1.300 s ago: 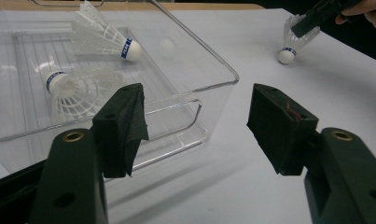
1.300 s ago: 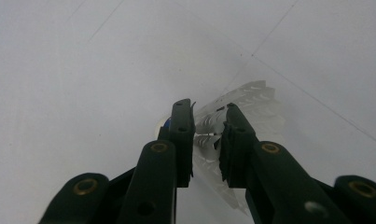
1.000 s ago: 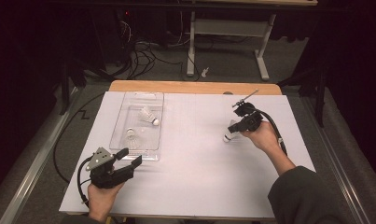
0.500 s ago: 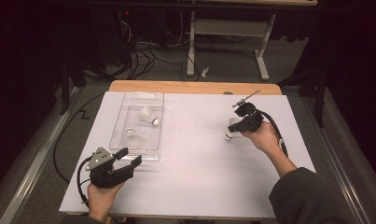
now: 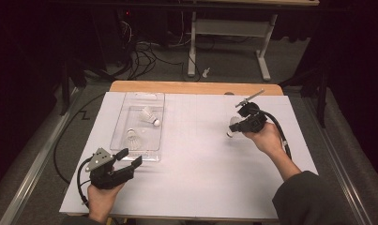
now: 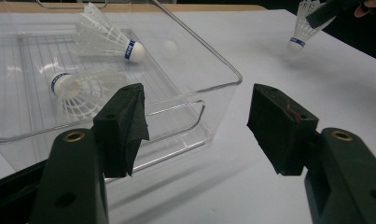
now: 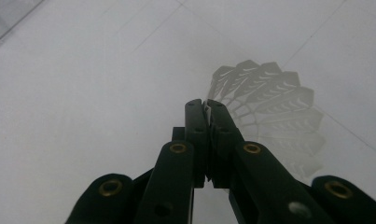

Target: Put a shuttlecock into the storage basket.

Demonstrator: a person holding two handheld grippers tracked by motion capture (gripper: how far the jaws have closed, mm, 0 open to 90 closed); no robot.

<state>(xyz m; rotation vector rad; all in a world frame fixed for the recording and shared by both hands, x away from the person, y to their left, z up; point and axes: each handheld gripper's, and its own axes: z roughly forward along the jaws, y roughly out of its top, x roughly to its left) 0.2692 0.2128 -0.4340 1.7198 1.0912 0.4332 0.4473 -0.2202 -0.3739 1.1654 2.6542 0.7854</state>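
My right gripper [image 5: 238, 123] [image 7: 206, 105] is shut on the rim of a white shuttlecock's [image 5: 232, 127] [image 7: 269, 107] feather skirt and holds it just over the white table on the right. In the left gripper view that shuttlecock [image 6: 300, 30] hangs cork down at the top right. A clear plastic bin [image 5: 117, 123] [image 6: 213, 100] at left holds two more shuttlecocks, one [image 5: 150, 116] [image 6: 108, 39] farther back and one [image 5: 132, 138] [image 6: 80, 91] nearer. My left gripper [image 5: 132, 157] [image 6: 195, 121] stands open and empty just before the bin's near corner.
A white sheet [image 5: 196, 178] covers the table, with a wooden strip [image 5: 191, 87] along its far edge. Cables [image 5: 144, 51] and a desk frame [image 5: 229, 28] lie on the floor beyond. The right gripper's cable [image 5: 279, 131] trails along the forearm.
The right hand has shifted only a little with the shuttlecock in its jaws. The left hand has stayed where it was.
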